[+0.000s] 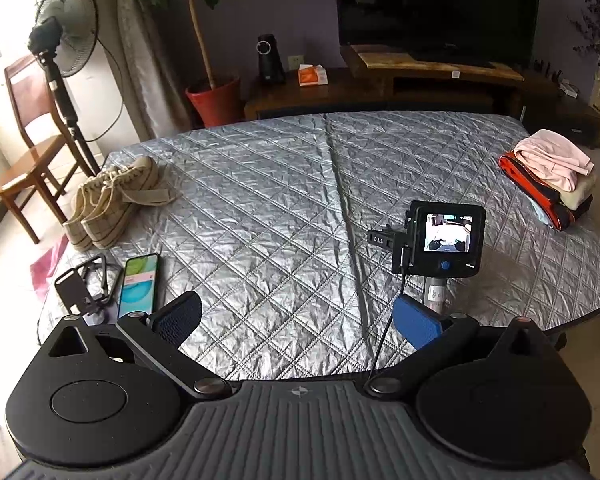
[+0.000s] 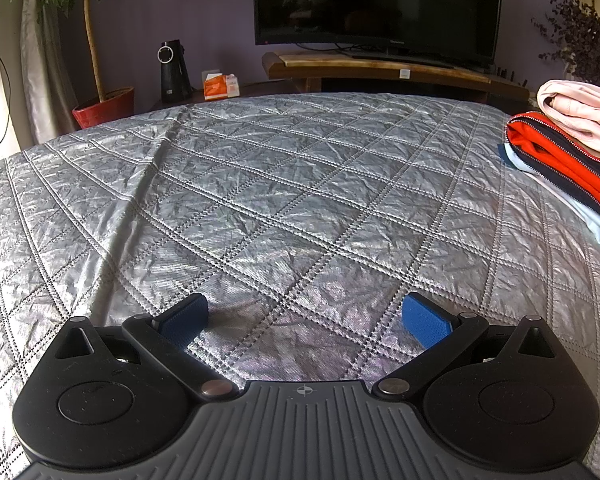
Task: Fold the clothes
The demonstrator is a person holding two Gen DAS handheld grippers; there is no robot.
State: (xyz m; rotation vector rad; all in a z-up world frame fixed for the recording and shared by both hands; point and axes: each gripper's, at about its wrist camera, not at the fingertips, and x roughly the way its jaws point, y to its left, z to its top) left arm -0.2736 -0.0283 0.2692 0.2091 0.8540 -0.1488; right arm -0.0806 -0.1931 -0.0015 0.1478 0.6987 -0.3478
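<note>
Clothes (image 2: pixel 572 152) sit in a folded pile at the far right edge of the quilted table (image 2: pixel 284 184), well apart from both grippers. Left gripper (image 1: pixel 296 320) and right gripper (image 2: pixel 306 318) hover over the table with fingers spread, holding nothing. Fabric looks soft and floppy, probably light; I'd pinch the pink top (image 1: pixel 552 158) at an edge.

The silver quilted table cover (image 2: pixel 300 184) lies bare through the middle, open from 6 to 12 o'clock. At 3 o'clock a stack of folded pink, orange and white clothes (image 2: pixel 572 148) blocks the edge. At 9 o'clock sit beige canvas sneakers (image 1: pixel 112 200), a green-screened smartphone (image 1: pixel 138 284) and a black folding stand (image 1: pixel 84 288). A small black camera on a pole (image 1: pixel 440 240) stands at 4 o'clock.
</note>
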